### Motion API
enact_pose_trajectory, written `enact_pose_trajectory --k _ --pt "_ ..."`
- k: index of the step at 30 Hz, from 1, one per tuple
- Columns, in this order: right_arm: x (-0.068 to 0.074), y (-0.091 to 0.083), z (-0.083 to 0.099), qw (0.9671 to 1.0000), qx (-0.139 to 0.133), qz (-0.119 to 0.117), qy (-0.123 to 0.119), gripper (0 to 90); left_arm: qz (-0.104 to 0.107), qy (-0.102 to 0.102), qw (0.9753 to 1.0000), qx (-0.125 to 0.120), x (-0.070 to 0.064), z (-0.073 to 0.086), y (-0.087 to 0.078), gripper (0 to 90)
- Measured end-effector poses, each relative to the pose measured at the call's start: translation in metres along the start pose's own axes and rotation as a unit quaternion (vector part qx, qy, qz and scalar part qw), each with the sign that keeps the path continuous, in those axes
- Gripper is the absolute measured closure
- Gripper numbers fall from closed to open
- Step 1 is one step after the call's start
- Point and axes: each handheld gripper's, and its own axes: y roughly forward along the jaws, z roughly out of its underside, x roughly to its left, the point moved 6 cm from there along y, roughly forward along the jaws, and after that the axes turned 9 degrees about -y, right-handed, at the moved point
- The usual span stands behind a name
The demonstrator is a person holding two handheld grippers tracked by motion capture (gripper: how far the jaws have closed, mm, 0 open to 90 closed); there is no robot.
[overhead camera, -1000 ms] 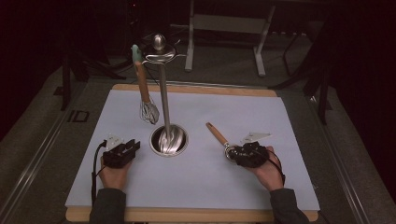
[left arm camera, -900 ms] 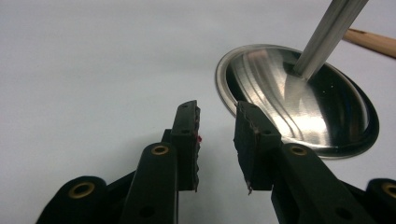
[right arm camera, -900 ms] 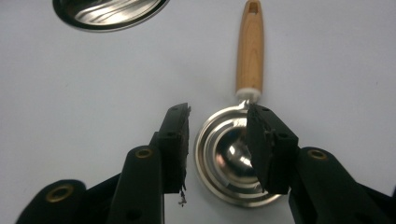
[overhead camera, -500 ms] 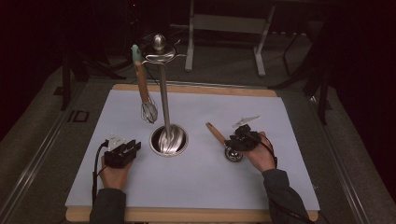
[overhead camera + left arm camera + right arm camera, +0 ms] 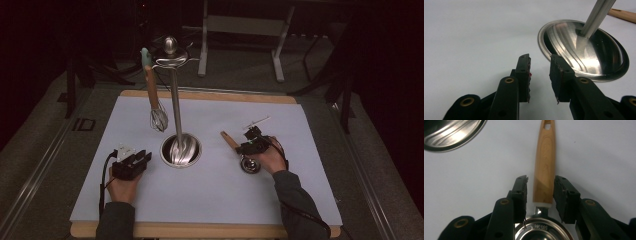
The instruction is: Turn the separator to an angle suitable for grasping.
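A steel stand rises from a round base [image 5: 180,150] [image 5: 584,50] in the middle of the pale mat [image 5: 210,200]. A whisk [image 5: 155,102] with a wooden handle hangs from its top hook. To the right lies a utensil with a wooden handle [image 5: 230,140] [image 5: 545,165] and a small steel bowl [image 5: 250,165] [image 5: 544,232]. My right gripper [image 5: 246,147] [image 5: 540,181] is open, its jaws on either side of that handle near the bowl. My left gripper [image 5: 142,159] [image 5: 539,60] rests on the mat left of the base, open and holding nothing.
The mat lies on a wooden board [image 5: 210,230] whose edge shows at front and back. Dark floor and metal frame legs [image 5: 240,30] stand beyond the far edge. Bare mat stretches in front of both hands.
My right gripper has moved forward and left from the mat beside the utensil, and now straddles its wooden handle. The left gripper has stayed put.
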Motion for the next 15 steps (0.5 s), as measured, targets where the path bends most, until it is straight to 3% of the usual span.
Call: enact_pose_trajectory --k 7,15 --pt "-0.0032 0.0053 -0.0001 0.9997 0.025 -0.002 0.007 69.9 -0.003 0.004 1.0000 0.006 -0.0005 0.0004 0.0011 69.0" --pt "0.0002 0.0065 -0.0022 0.9987 0.047 -0.015 0.015 70.2 -0.005 0.010 0.9999 0.010 -0.0014 0.0007 0.0020 68.8"
